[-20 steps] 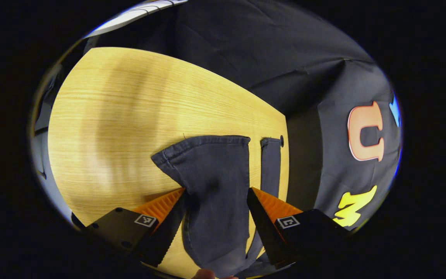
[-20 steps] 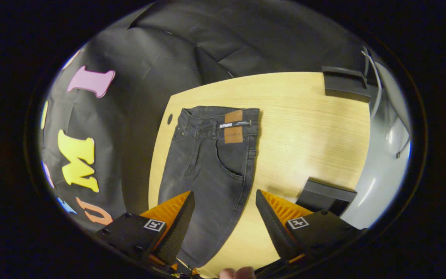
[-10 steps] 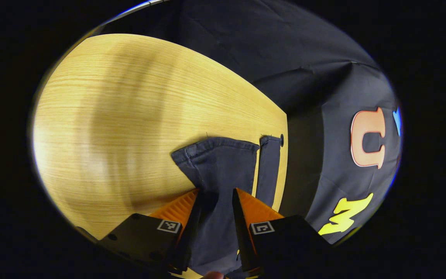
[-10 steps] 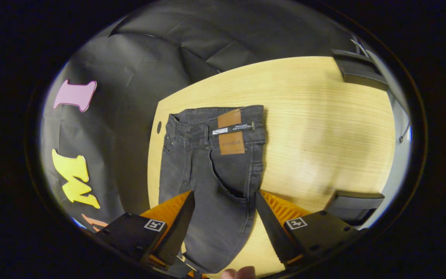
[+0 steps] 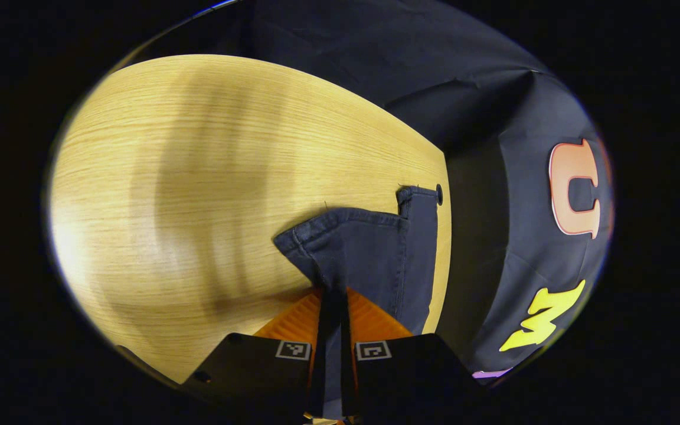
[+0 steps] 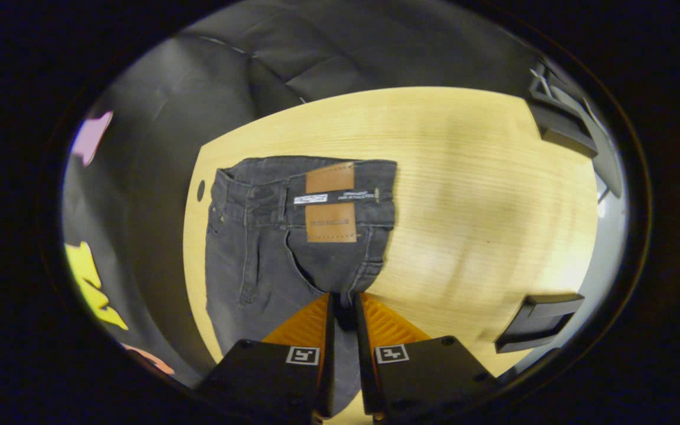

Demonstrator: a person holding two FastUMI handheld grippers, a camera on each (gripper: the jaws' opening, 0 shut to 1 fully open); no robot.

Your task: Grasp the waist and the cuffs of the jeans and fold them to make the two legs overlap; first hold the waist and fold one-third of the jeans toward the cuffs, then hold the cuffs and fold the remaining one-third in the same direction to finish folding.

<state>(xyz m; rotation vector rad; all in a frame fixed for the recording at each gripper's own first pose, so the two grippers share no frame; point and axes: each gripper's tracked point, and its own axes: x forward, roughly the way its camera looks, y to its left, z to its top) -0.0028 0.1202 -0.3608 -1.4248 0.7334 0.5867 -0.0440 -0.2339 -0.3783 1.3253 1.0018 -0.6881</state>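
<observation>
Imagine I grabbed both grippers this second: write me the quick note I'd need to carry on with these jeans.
Left gripper: shut on the near leg, just short of its cuff.
Right gripper: shut on the jeans below the waist, by the back pocket.
The jeans lie along the far edge of the wooden table; the near leg now reaches the far leg.
Done: both grips taken, lengthwise fold under way.
Left: lay one leg fully over the other, then fold the waist third toward the cuffs, then the cuff third over.
</observation>
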